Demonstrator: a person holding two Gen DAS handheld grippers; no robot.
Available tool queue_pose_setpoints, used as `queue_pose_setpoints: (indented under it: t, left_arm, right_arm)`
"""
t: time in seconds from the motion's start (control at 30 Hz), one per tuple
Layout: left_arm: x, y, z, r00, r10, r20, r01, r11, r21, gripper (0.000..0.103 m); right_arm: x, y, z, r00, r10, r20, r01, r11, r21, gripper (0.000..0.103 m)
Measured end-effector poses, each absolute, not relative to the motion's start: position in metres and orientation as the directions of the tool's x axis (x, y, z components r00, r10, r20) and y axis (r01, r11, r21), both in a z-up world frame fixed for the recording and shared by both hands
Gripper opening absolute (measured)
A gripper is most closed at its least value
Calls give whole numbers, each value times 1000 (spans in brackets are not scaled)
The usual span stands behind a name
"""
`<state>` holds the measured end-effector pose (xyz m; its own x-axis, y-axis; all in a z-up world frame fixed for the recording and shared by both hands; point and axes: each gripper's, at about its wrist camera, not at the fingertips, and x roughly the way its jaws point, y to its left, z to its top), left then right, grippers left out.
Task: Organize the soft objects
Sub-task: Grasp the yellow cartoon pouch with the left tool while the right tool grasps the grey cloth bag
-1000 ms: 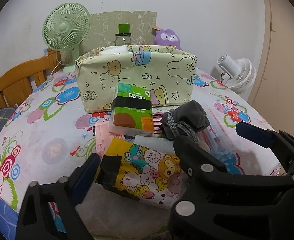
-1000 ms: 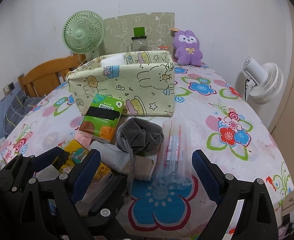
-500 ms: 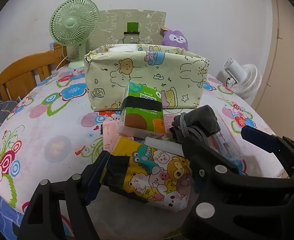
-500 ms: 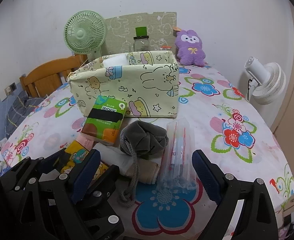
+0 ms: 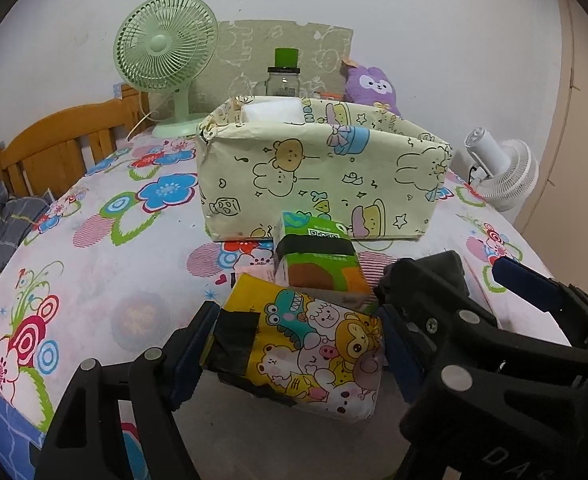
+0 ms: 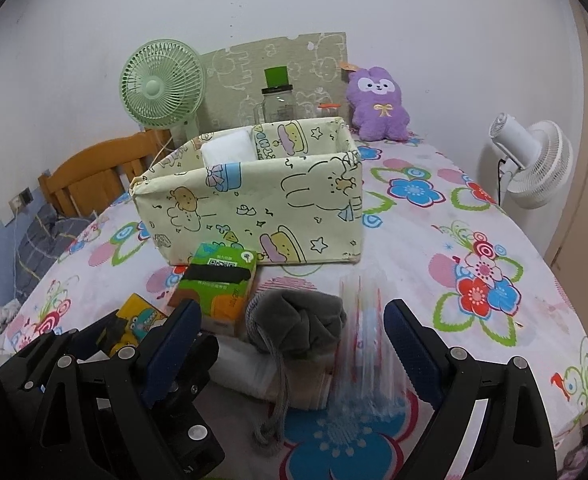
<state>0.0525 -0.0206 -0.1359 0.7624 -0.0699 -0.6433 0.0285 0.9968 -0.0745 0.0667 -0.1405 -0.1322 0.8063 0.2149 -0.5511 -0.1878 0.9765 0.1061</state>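
Note:
A yellow cartoon-print tissue pack [image 5: 305,344] sits between the pads of my left gripper [image 5: 297,348], which is shut on its two ends just above the flowered tablecloth [image 5: 94,264]. Behind it lies a green tissue pack [image 5: 317,256] with a black band. My right gripper [image 6: 294,344] stands open over a grey drawstring pouch [image 6: 297,316], touching nothing. A clear plastic pack [image 6: 361,340] lies beside the pouch, and both rest on white folded packs [image 6: 254,372]. The cream cartoon fabric box [image 6: 254,204] stands behind the pile, with a white item [image 6: 228,148] inside.
At the back stand a green fan [image 6: 158,84], a glass jar [image 6: 280,100] and a purple plush [image 6: 377,104]. A white fan [image 6: 533,164] is off the table's right edge, and a wooden chair back [image 5: 58,144] is at the left.
My left gripper's jaws have closed in on the yellow tissue pack and moved a little nearer the fabric box. The right gripper has stayed open and still.

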Motion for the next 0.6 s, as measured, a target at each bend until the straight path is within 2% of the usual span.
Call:
queue_pose_setpoints:
  t: [0.1, 0.27, 0.43, 0.6]
  left_arm:
    - [56, -20, -137, 759, -69, -648, 28, 997, -73, 81]
    - [59, -22, -140, 753, -51, -656, 27, 999, -47, 80]
    - [62, -22, -142, 747, -49, -663, 28, 999, -43, 80]
    - [63, -22, -142, 745, -43, -666, 24, 999, -38, 80]
  right_arm:
    - [73, -138, -134, 800, 221, -558, -190, 975, 113, 94]
    - [82, -134, -141, 782, 213, -586, -175, 977, 122, 82]
    - [85, -130, -145, 772, 206, -601, -173, 978, 114, 62]
    - [86, -131, -145, 771, 202, -605, -165, 979, 117, 57]
